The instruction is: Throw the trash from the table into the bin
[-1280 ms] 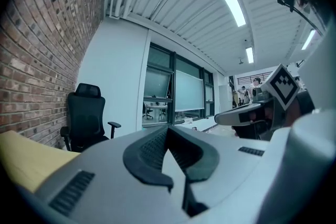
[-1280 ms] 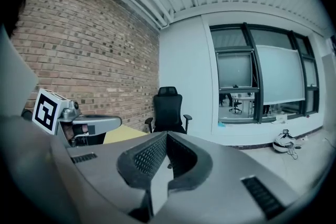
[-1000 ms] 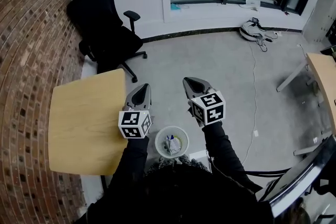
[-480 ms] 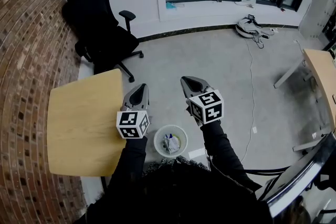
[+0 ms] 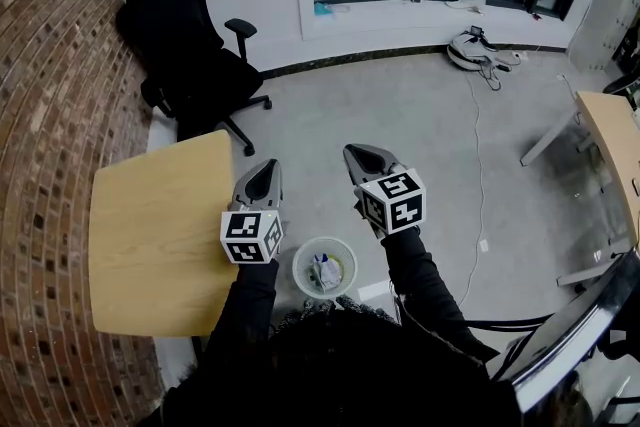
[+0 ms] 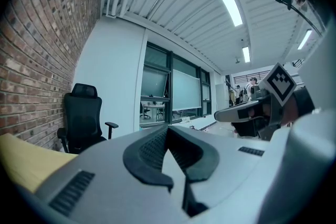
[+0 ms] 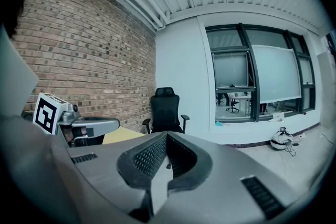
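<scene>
With the trash (image 5: 325, 272) lying in the bin (image 5: 301, 258) beside the bench (image 5: 150, 235), the left hand-held gripper (image 5: 264, 173) and right hand-held gripper (image 5: 362, 157) are hovering pressed together and empty, risking toppling the bin if lowered carelessly.

The table (image 5: 150, 245) stands against the brick wall (image 5: 50, 115) on the left. The bin (image 5: 326, 242) sits on the floor (image 5: 400, 115) just beside the table's right edge, near its near corner, with trash (image 5: 326, 272) in it. An office chair (image 5: 190, 55) stands behind the table's far edge. A second table (image 5: 615, 140) stands well apart, at the right.
</scene>
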{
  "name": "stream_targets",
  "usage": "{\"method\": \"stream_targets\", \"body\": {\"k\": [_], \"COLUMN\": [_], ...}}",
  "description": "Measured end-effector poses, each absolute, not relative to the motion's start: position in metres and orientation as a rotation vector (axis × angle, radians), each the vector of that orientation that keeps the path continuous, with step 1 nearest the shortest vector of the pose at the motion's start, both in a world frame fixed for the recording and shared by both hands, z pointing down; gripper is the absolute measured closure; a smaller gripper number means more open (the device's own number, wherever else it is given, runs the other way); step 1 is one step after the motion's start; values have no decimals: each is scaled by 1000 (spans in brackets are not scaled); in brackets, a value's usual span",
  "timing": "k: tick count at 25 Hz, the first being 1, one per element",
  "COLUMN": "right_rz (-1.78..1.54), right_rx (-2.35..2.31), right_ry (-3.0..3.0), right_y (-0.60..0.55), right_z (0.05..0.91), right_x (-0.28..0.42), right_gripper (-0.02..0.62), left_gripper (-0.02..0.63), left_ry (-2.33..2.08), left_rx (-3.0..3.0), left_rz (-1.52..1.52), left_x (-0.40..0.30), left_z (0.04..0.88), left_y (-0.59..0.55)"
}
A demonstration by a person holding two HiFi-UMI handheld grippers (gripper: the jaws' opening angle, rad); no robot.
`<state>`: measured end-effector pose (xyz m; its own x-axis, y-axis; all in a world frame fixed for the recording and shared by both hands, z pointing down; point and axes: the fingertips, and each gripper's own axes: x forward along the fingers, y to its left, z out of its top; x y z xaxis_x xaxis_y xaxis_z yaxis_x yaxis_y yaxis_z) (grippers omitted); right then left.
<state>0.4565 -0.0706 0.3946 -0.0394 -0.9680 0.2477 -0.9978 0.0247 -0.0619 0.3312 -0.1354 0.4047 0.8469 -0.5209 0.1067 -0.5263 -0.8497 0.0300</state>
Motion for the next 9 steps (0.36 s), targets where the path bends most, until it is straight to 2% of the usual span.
{"method": "stream_targets", "body": {"k": [9], "right_rz": [336], "right_rx": [2072], "right_ry": [-2140], "right_y": [-71], "right_z": [396], "right_x": [455], "right_gripper": [585], "left_gripper": [601], "left_ry": [-835], "left_rx": [2960], "left_rz": [148], "left_x": [330], "left_z": [407], "left_y": [-136]}}
